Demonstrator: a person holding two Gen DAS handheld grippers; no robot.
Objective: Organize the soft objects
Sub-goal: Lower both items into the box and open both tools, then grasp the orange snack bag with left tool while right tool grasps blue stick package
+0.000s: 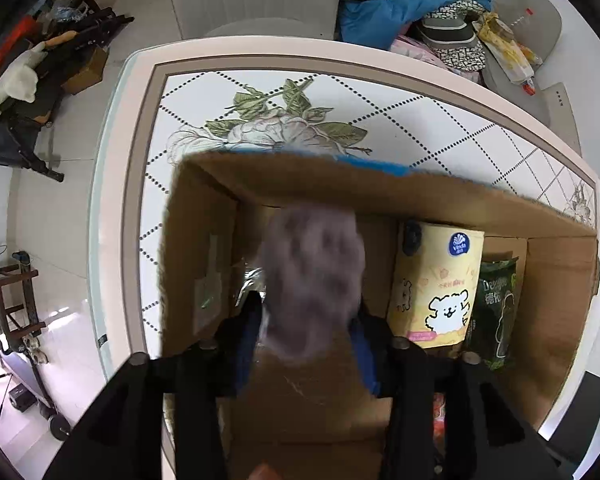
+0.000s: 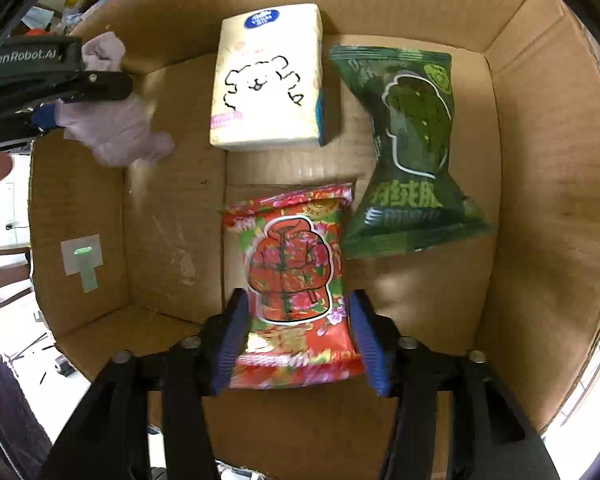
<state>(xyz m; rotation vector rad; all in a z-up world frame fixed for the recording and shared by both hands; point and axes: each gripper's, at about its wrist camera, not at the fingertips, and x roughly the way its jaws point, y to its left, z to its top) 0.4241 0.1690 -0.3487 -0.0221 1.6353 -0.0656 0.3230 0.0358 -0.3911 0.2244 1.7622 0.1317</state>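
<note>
Box (image 2: 540, 200) of brown cardboard is sitting open on the flowered table (image 1: 260, 92), and I am working both claws inside it. My left claw (image 1: 308, 320) is pinching a lilac cloth (image 1: 312, 280) between its blue pads; the cloth is bulging up past the fingertips and is blurring in the left wrist view. From the right wrist view I am seeing that same claw (image 2: 56, 108) hanging over the box's left side with the cloth (image 2: 116, 128) drooping out of it, not touching the floor as far as I can tell.

My right claw (image 2: 296, 340) is straddling a red flowered packet (image 2: 296, 280) lying flat on the box floor. The blue pads (image 2: 232, 336) are sitting just beside the packet's long edges; I cannot tell whether they are pressing it or standing slightly off.

Beyond the red packet, a yellow tissue pack (image 2: 268, 80) with a cartoon dog is lying toward the far wall. A green packet (image 2: 412, 152) is lying just to its right, its lower corner almost touching the red one. In the left wrist view the tissue pack (image 1: 436, 284) and green packet (image 1: 496, 312) are appearing side by side at the box's right.

Pile of bedding (image 1: 404, 0) is lying beyond the table.
</note>
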